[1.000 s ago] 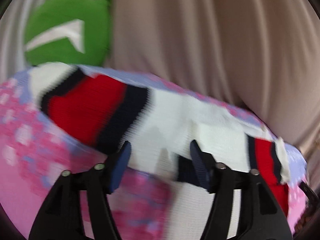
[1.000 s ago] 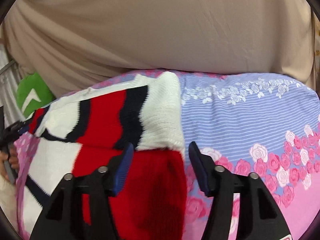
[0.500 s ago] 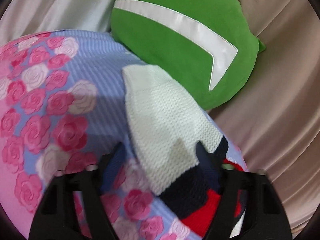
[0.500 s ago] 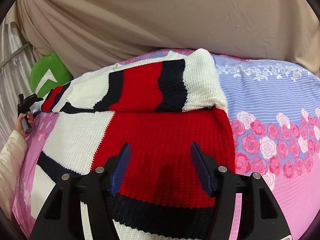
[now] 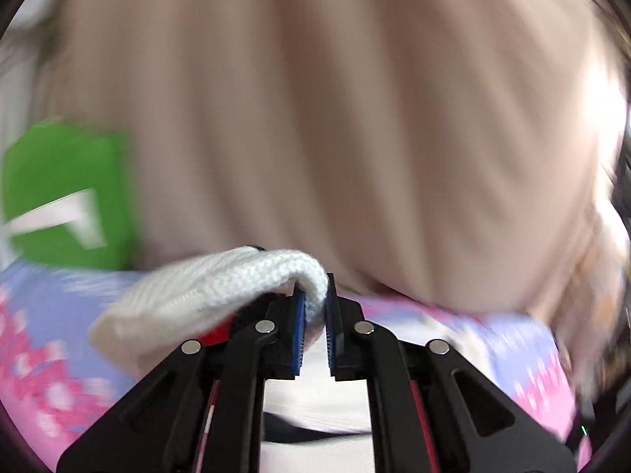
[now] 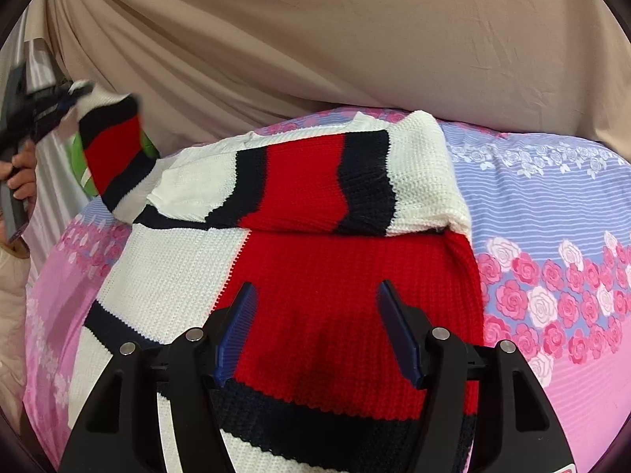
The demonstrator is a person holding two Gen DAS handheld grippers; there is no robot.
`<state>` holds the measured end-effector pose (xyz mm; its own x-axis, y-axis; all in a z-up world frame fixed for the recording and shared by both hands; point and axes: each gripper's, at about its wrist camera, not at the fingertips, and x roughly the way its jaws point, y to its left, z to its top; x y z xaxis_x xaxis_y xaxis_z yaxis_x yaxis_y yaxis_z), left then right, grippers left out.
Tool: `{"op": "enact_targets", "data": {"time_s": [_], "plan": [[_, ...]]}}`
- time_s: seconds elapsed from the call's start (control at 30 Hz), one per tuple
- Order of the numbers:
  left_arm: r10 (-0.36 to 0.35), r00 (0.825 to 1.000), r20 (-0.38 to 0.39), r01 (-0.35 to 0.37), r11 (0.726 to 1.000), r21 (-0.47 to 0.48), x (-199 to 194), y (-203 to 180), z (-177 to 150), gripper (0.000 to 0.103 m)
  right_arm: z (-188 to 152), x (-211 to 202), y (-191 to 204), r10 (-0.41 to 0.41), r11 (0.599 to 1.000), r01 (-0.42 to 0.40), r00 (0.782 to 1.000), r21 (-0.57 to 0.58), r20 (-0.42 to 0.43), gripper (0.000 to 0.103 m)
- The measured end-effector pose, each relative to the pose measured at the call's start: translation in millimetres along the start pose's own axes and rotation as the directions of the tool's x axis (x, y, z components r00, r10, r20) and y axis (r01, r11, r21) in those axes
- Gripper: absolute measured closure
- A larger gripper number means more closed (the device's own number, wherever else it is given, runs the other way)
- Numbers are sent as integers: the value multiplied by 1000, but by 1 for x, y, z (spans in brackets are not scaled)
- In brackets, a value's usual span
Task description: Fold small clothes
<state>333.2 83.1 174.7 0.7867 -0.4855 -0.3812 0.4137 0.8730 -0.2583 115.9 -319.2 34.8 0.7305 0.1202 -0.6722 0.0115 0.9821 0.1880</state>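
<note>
A red, white and navy knitted sweater (image 6: 335, 268) lies on the floral bedsheet (image 6: 552, 216), with its right sleeve folded across the chest. My left gripper (image 5: 314, 307) is shut on the white cuff (image 5: 221, 287) of the left sleeve. In the right wrist view that gripper (image 6: 59, 98) holds the sleeve (image 6: 114, 153) lifted above the bed's left side. My right gripper (image 6: 315, 327) is open and empty, hovering over the red lower body of the sweater.
A green cushion with a white stripe (image 5: 63, 197) sits at the bed's left edge, partly behind the lifted sleeve (image 6: 84, 169). A beige draped cloth (image 6: 315, 39) hangs behind the bed. The left wrist view is motion-blurred.
My left gripper has closed on the white sleeve cuff and lifted the sleeve off the bed. My right gripper has stayed open over the sweater, almost still.
</note>
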Motion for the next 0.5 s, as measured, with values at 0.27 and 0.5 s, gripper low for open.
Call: {"op": "enact_targets", "data": {"time_s": [0.27, 0.5], "plan": [[-73, 943, -324, 105, 991, 83, 112, -123, -136, 35, 5, 17, -30, -15, 1000, 15, 999, 22, -32, 38], [-64, 948, -313, 15, 988, -156, 65, -27, -161, 27, 22, 25, -44, 85, 995, -82, 995, 59, -49, 33]]}}
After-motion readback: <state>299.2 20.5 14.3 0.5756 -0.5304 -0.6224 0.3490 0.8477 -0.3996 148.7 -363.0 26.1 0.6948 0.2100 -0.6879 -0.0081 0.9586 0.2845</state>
